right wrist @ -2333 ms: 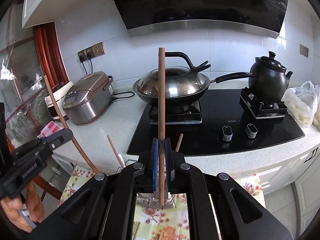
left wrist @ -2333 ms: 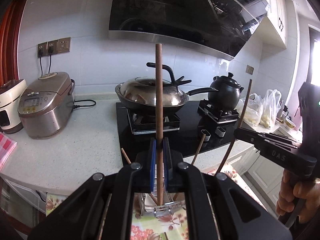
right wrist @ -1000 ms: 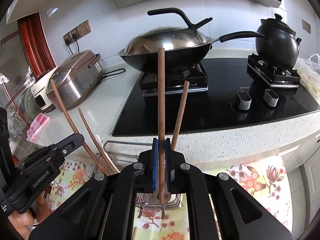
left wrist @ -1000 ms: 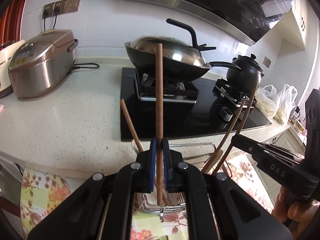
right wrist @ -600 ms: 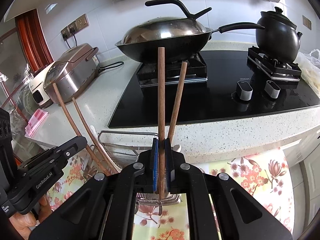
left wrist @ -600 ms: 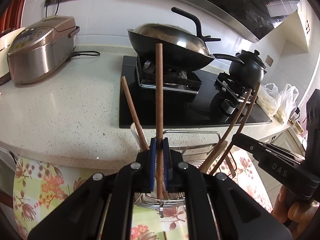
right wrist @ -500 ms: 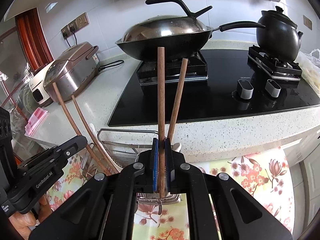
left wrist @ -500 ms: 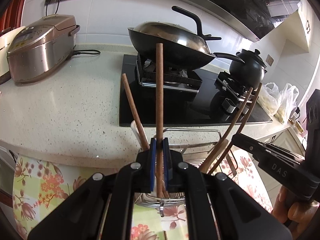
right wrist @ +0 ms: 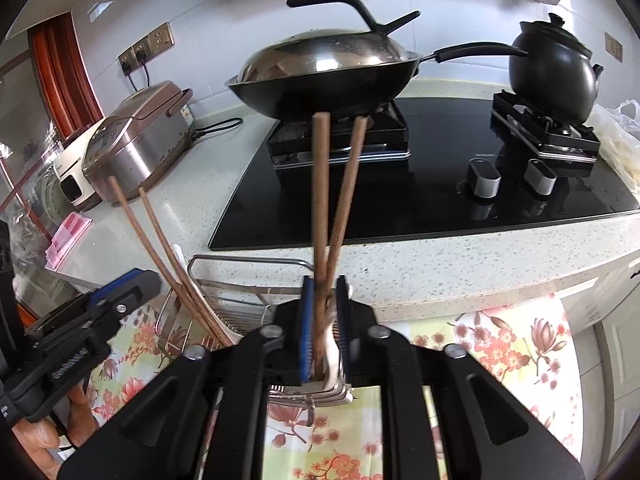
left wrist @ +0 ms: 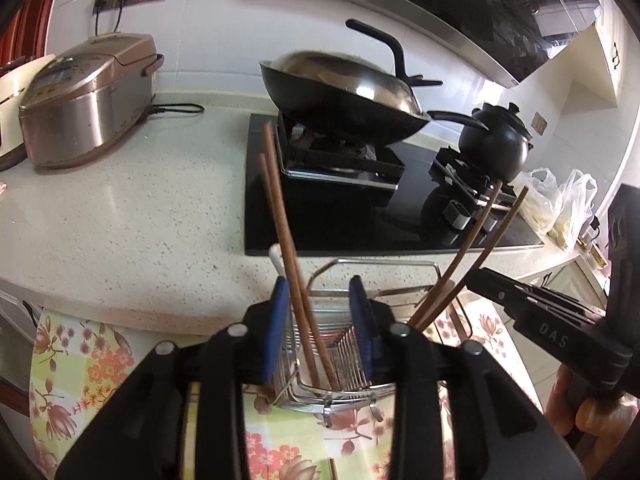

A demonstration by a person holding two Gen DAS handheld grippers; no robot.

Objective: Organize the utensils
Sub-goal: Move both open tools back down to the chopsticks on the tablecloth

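Wire rack [left wrist: 384,268], below counter's front edge: four chopsticks deposited. Left gripper [left wrist: 322,324] and right gripper [right wrist: 323,328] just parted, clutching nothing. Remaining utensils: none visible.

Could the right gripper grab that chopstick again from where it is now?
Probably yes. The right gripper has just opened, and the chopstick stands loose between its fingers in the wire basket; nothing blocks them closing on it.

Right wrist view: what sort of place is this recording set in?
A home kitchen, most likely: a lidded wok on a gas hob, a rice cooker plugged in on the counter, and a range hood above.
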